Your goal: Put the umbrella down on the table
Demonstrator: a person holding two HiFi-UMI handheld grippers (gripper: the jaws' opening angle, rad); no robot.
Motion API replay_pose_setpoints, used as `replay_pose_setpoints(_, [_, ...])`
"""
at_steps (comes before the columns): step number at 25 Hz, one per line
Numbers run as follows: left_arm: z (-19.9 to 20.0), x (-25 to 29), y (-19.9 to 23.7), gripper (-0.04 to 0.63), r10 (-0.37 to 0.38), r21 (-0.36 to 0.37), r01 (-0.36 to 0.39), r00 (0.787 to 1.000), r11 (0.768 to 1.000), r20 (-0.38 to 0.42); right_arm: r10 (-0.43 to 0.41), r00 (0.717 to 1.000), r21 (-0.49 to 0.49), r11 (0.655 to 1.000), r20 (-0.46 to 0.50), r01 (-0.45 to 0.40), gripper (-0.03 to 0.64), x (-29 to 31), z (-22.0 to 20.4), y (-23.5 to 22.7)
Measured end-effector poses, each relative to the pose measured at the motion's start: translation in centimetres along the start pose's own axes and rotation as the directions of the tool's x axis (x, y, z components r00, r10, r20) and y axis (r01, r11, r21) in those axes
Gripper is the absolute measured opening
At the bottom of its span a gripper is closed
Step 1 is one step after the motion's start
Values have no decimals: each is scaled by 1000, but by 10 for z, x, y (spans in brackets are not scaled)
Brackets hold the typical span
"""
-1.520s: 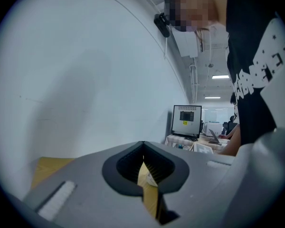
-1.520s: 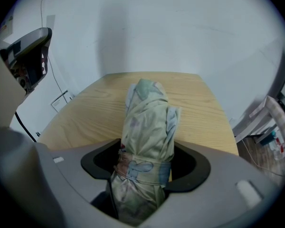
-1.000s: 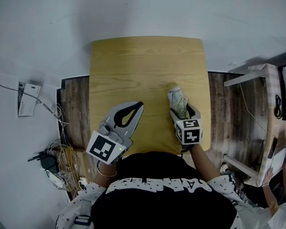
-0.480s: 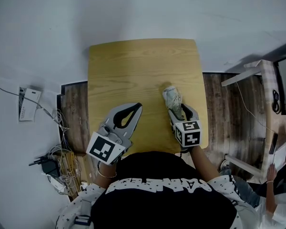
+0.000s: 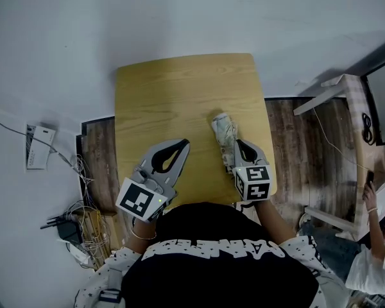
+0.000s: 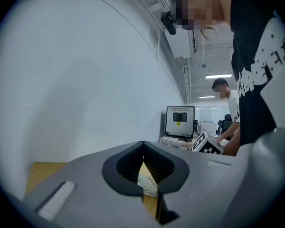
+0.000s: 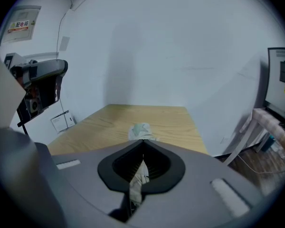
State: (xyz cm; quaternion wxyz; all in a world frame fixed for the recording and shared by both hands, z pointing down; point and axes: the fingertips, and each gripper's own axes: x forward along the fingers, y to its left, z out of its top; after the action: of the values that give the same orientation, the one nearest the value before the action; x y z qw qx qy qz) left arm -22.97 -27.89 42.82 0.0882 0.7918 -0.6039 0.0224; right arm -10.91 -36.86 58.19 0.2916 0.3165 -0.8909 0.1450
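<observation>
Umbrella (image 5: pixel 222 133) lying flat on table (image 5: pixel 179 95), near right edge; right gripper (image 5: pixel 239 144) above table's near edge, jaws just closed, empty. Left gripper (image 5: pixel 185 144) likewise closed, empty.

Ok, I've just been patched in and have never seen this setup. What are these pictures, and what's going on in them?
There is no robot here. A person holds a two-jaw gripper in each hand. The grey tools are the left gripper and the right gripper, and the marker cubes belong to them. The overhead picture comes from a camera on the person's head, looking steeply down. The other two come from a camera riding on each gripper, looking along its jaws. On the wooden table lies one thing, a folded pale umbrella, close beside the right gripper. That gripper's jaws have just closed, tips together. The umbrella only shows through the gap behind the tips, and I can't see it pinched. The left gripper is shut too, and empty. So the umbrella looks already set down.
</observation>
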Motion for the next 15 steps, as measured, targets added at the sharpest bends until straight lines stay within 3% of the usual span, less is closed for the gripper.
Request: replay_pose_setpoints(15, [14,21,-46,2,-86,50,82,994,995,71,-42,990,-1,999,137,42,14,-62,22,-22])
